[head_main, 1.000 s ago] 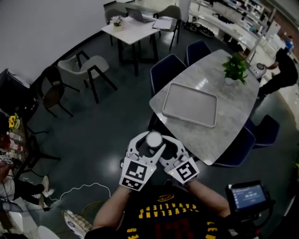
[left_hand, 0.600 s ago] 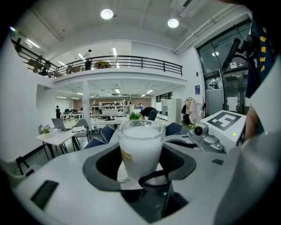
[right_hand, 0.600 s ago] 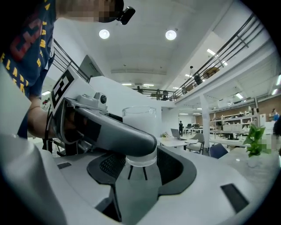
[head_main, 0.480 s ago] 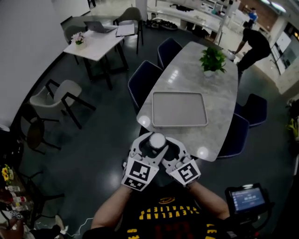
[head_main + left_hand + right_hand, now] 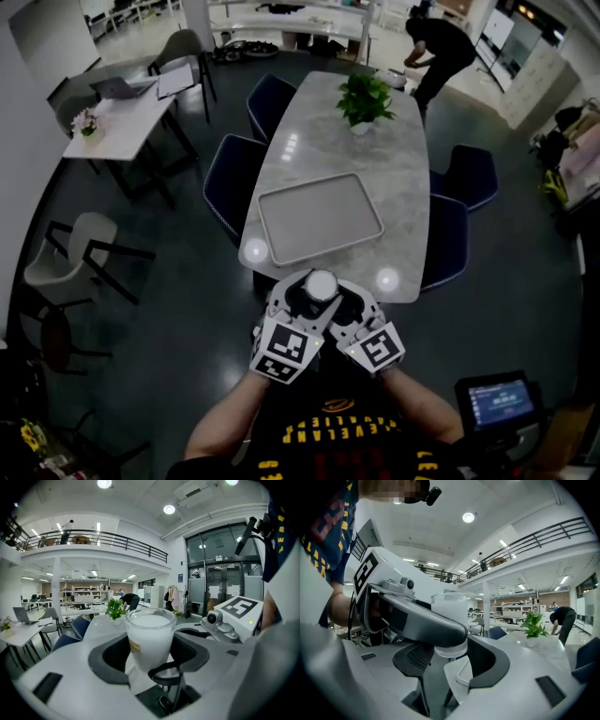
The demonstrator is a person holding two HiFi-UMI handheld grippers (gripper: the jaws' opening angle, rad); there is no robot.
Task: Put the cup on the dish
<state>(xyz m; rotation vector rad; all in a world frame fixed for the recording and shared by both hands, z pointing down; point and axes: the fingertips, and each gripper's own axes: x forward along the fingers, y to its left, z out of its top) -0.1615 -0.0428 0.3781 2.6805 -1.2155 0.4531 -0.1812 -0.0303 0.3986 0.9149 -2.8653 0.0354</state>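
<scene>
A white cup (image 5: 321, 283) is held in the air in front of my chest, short of the near end of the marble table (image 5: 403, 159). My left gripper (image 5: 305, 292) is shut on the cup (image 5: 149, 634), which stands upright between its dark pads. My right gripper (image 5: 345, 298) sits close against the left one, its jaws open around the cup's base (image 5: 450, 651) without a clear grip. The left gripper's finger crosses in front of the cup in the right gripper view. The dish is a grey rectangular tray (image 5: 319, 223), lying empty on the table's near half.
A potted plant (image 5: 364, 97) stands at the table's far end. Dark blue chairs (image 5: 230, 178) (image 5: 464, 173) line both sides. A person (image 5: 441, 42) bends over beyond the table. At left is a white table with a laptop (image 5: 112, 103); a small screen (image 5: 497, 401) is at lower right.
The view has swung round, so the table and tray now lie straight ahead and closer. Both grippers stay together at my chest with the cup held as before.
</scene>
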